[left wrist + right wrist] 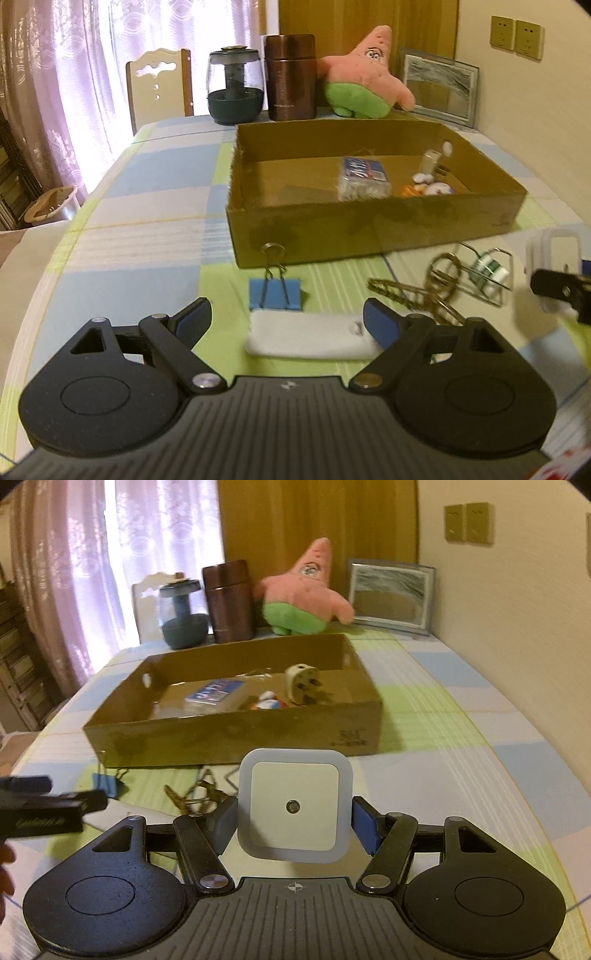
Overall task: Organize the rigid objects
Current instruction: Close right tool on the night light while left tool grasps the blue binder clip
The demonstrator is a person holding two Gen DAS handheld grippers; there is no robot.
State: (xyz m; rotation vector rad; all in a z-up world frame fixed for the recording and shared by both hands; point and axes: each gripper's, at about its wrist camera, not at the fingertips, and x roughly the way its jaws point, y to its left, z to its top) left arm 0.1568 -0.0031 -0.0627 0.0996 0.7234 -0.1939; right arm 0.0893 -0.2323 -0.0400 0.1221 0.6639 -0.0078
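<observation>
At twelve o'clock from the right gripper [293, 825], clenching the square night light [294, 805], sitting open: the cardboard box [236, 738]; left gripper [286, 325] released, hovering over the white bar [314, 338].

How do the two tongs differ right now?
The left tongs stand wide open and hold nothing, with a white bar on the table between their tips. The right tongs are narrower, closed on a square white night light that they hold upright. Both point toward the cardboard box and have blue pads.
</observation>
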